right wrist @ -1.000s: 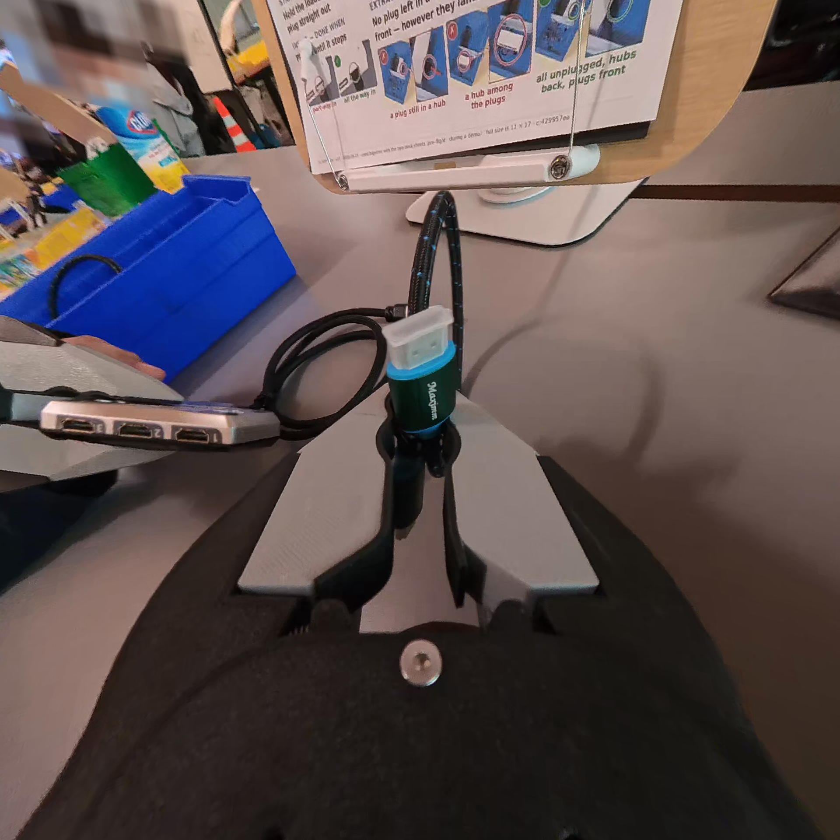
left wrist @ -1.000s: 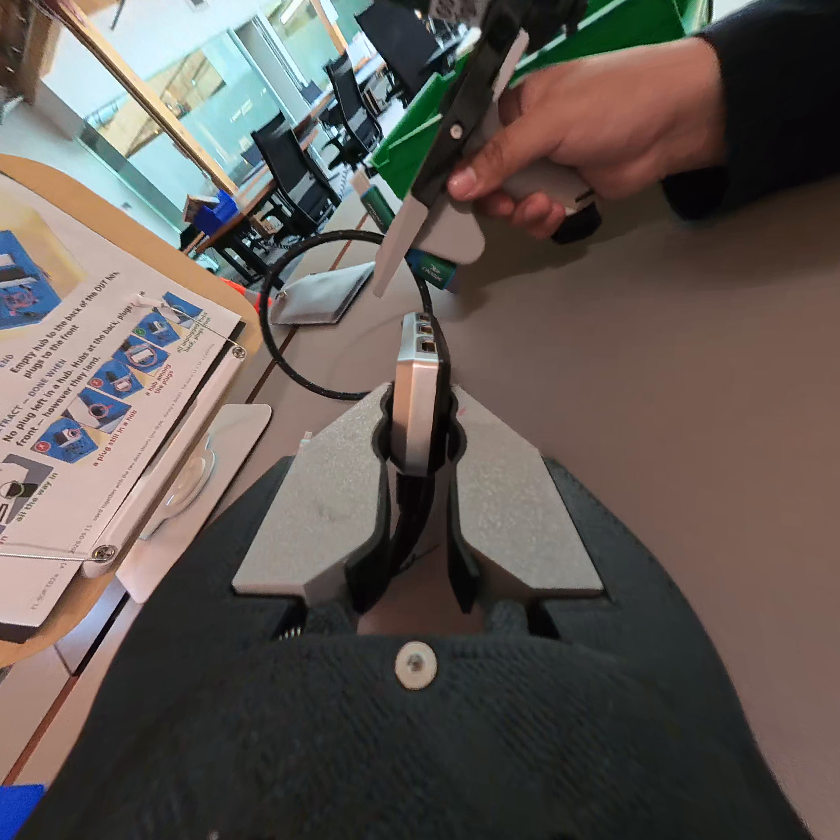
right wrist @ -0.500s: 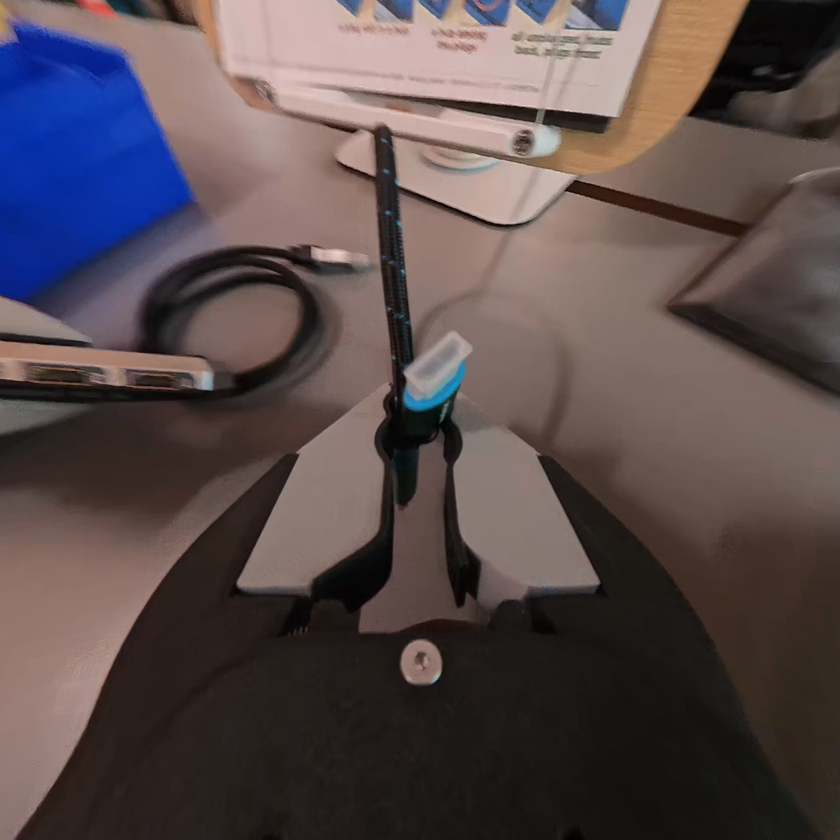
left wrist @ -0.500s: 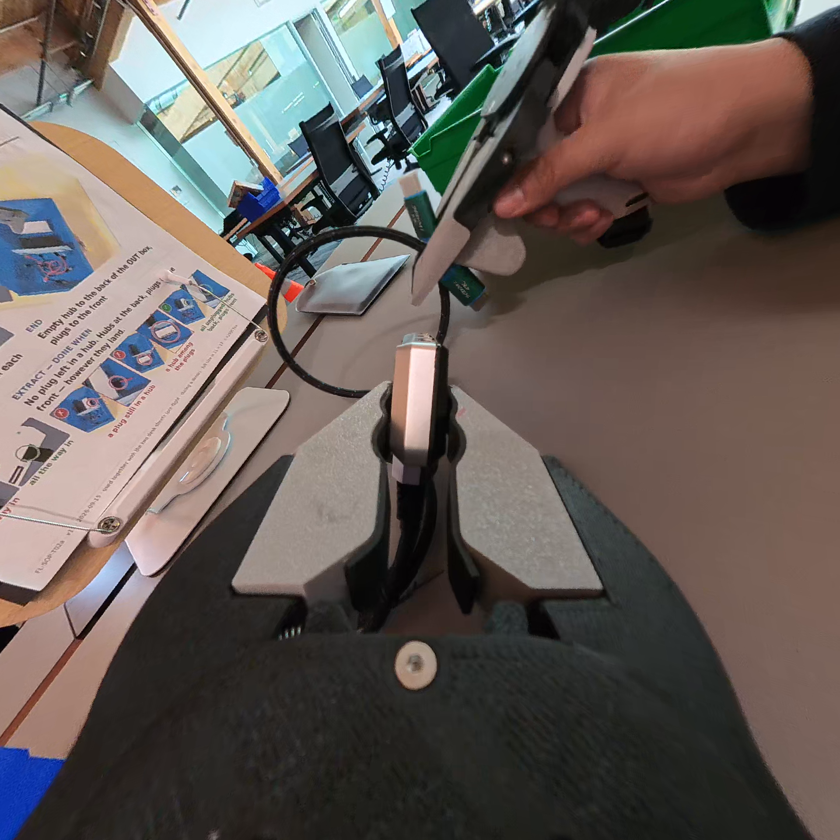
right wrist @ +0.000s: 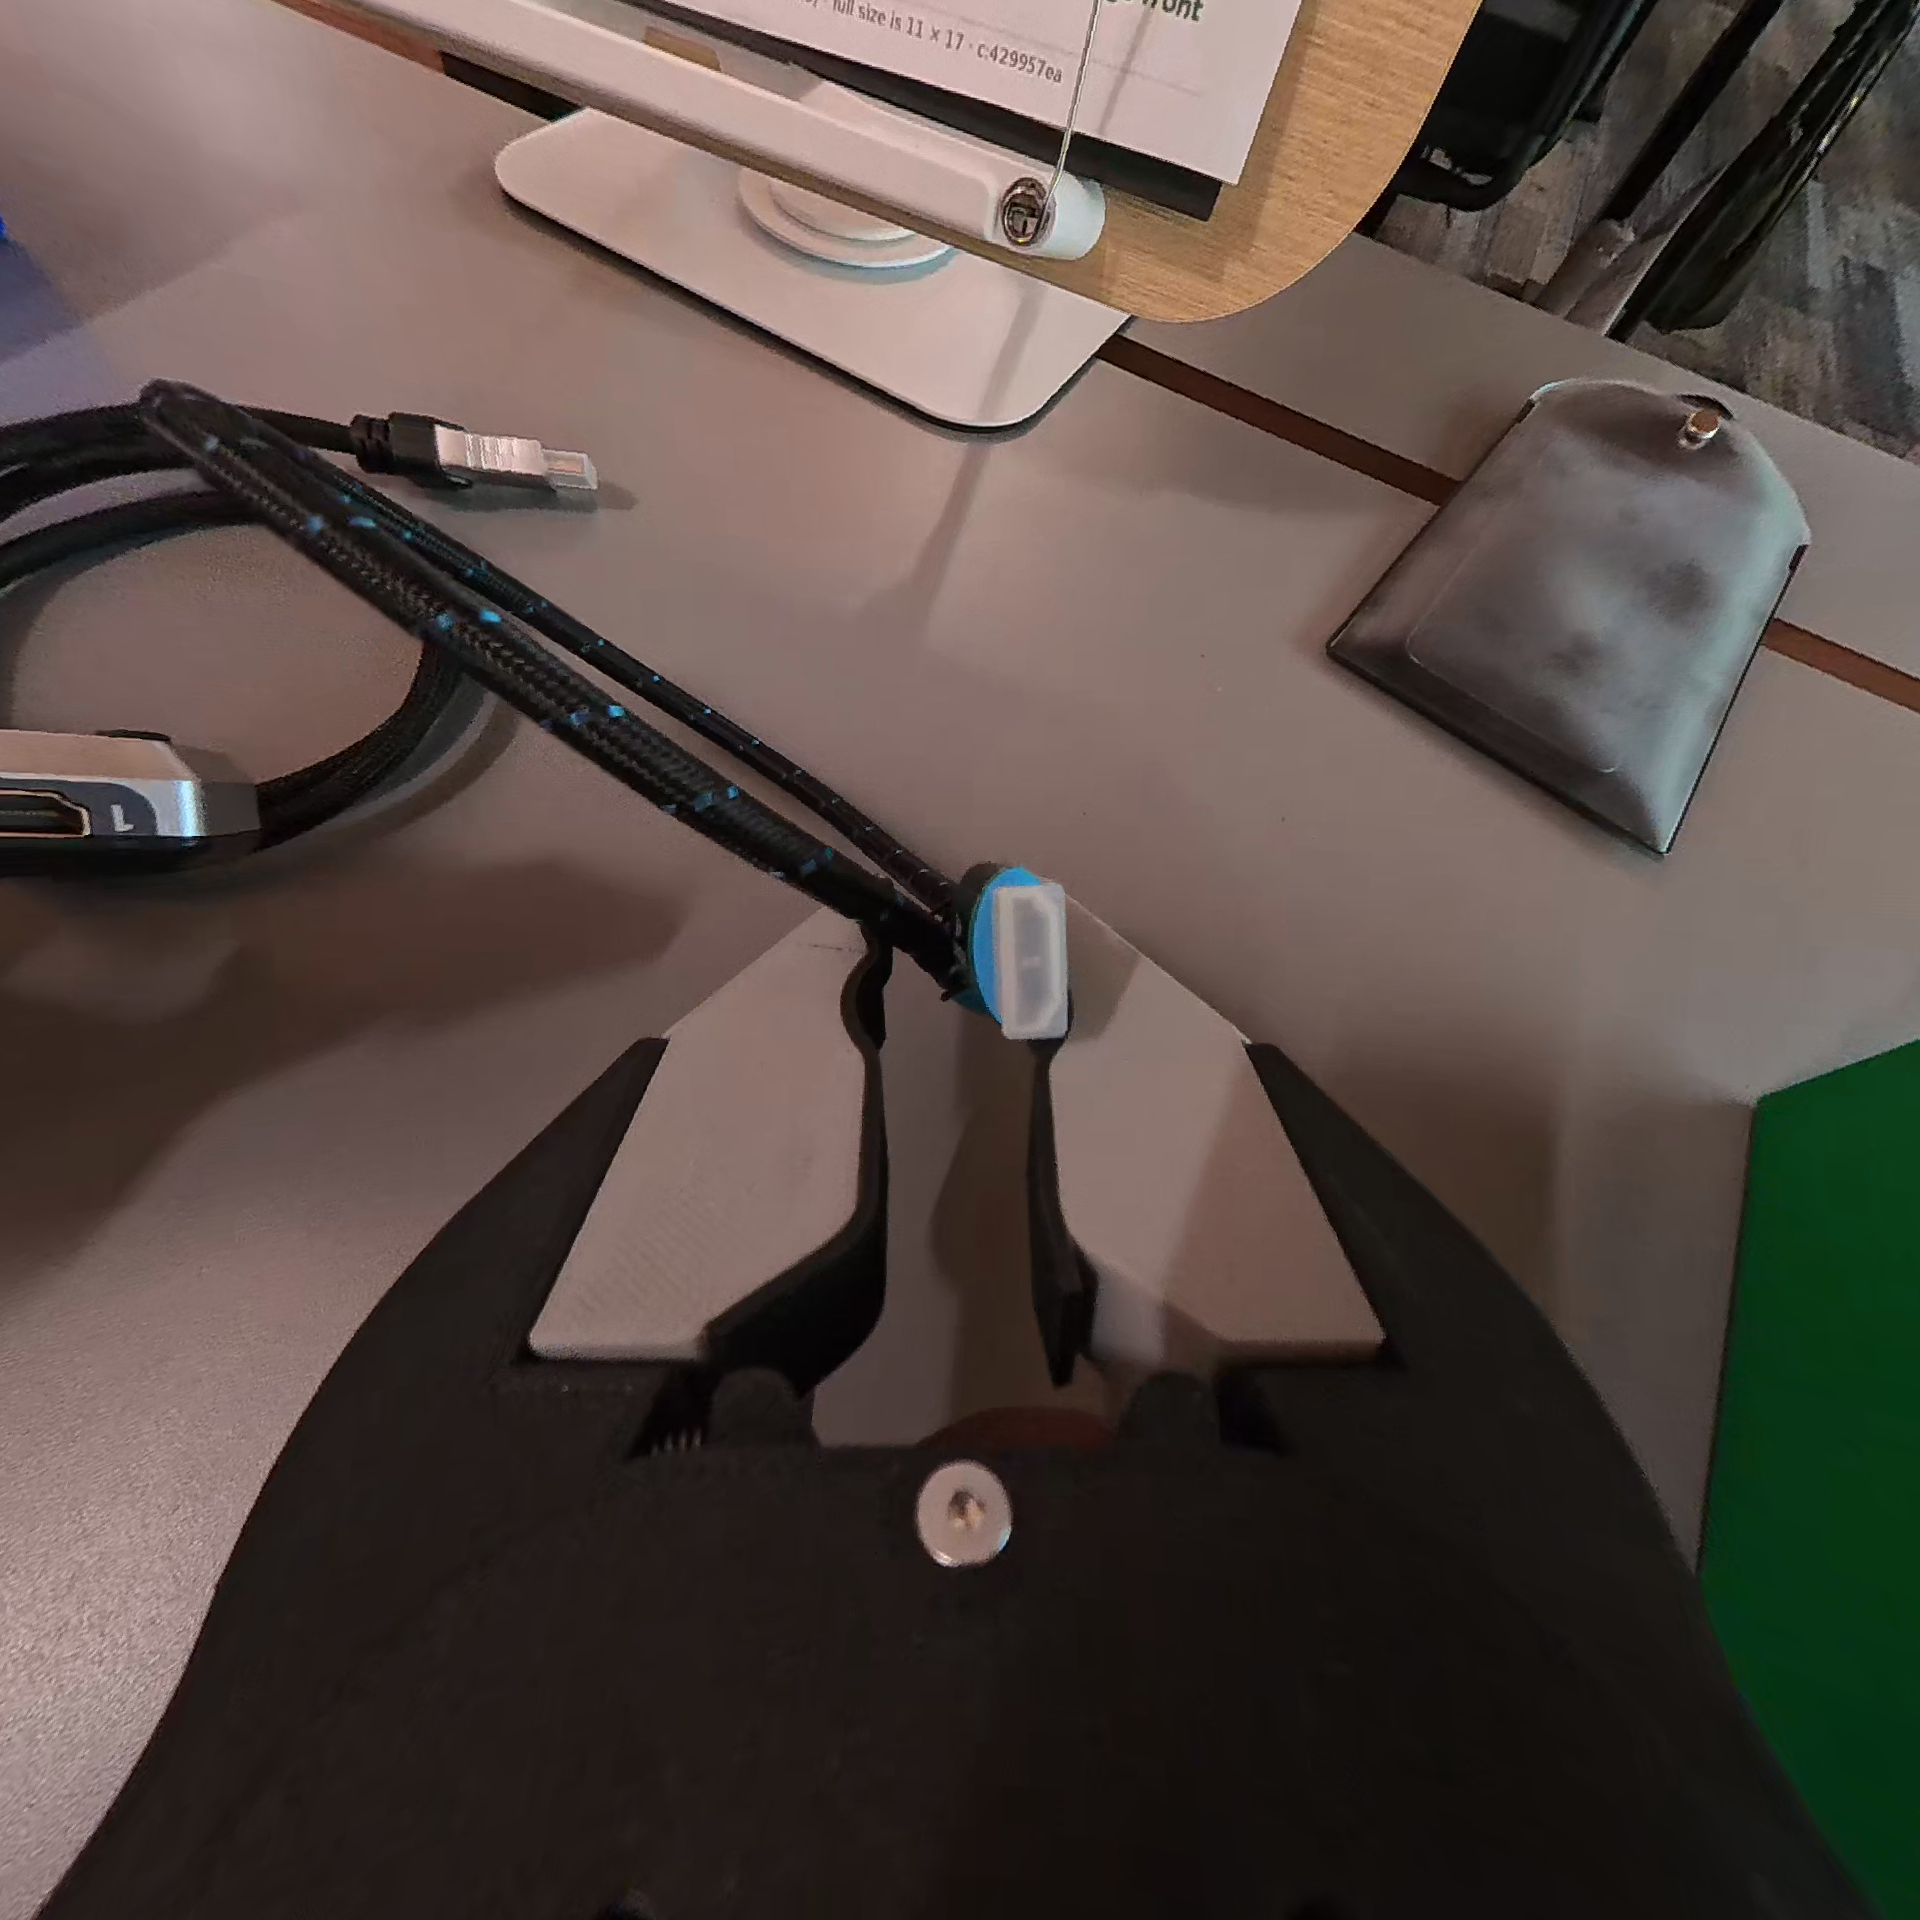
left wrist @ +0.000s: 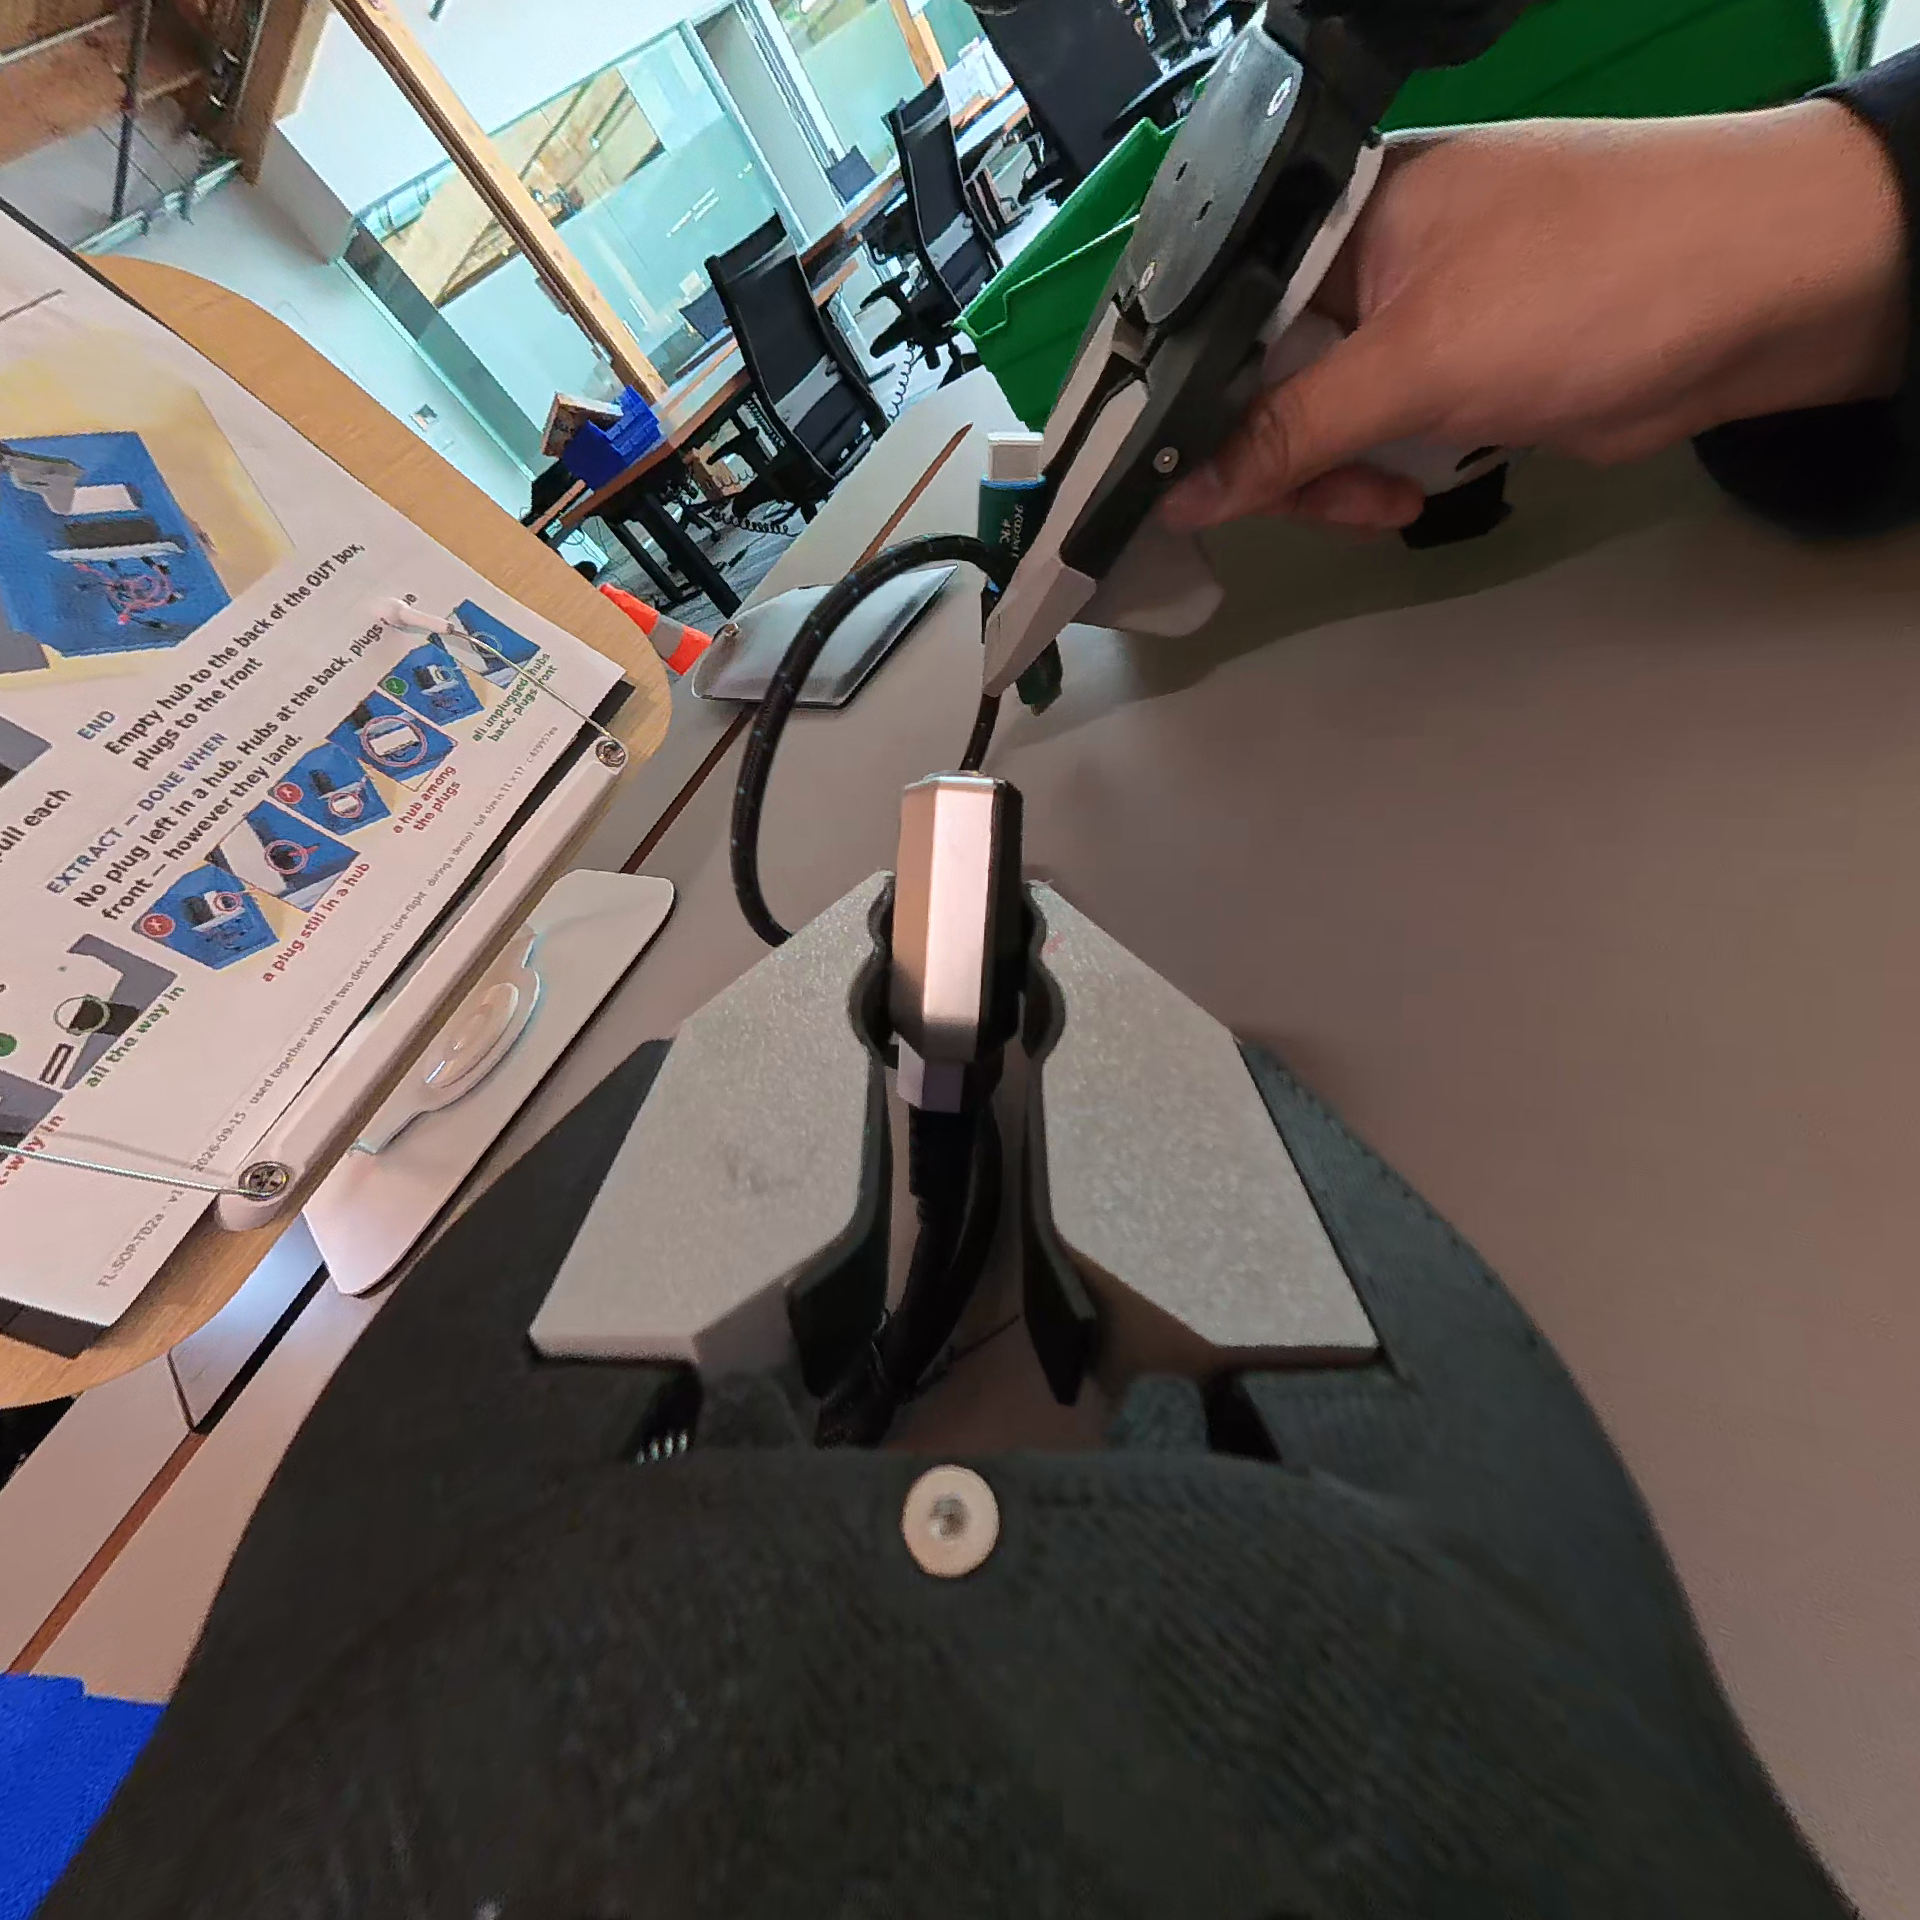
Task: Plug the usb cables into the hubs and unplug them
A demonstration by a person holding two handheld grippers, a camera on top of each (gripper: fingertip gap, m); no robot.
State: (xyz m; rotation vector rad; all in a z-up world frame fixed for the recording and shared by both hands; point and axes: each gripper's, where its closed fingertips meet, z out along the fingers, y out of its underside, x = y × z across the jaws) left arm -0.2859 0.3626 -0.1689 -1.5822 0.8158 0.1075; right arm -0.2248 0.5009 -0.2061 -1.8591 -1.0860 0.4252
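My left gripper (left wrist: 956, 935) is shut on a silver hub (left wrist: 945, 914), held on edge above the grey table (left wrist: 1507, 1039). The hub's end also shows at the left of the right wrist view (right wrist: 114, 805). My right gripper (right wrist: 956, 966) is open. A blue-collared plug with a clear cap (right wrist: 1023, 956) faces the camera and leans on the right finger (right wrist: 1132, 1091), with a gap to the left finger (right wrist: 790, 1091). Its black braided cable (right wrist: 582, 707) runs off to the left. The left wrist view shows the same plug (left wrist: 1003, 520) beside the right gripper (left wrist: 1023, 665), which a hand (left wrist: 1558, 312) holds.
A wooden stand with a printed sheet (left wrist: 260, 831) stands on a white base (right wrist: 831, 260). A dark grey pad (right wrist: 1579, 613) lies at the right. The hub's own cable ends in a small silver plug (right wrist: 488, 457). A green bin (right wrist: 1829, 1351) is at the right, a blue bin (left wrist: 52, 1787) at the lower left. Both grippers' tips are roughly 30 cm from the white base (right wrist: 831, 260). Look for it in the left wrist view (left wrist: 522, 1028) too.
My right gripper swung right and tilted towards the table. Its jaws widened, and the plug turned from upright in the grasp to facing the camera, loose against one finger. My left gripper still holds the hub.
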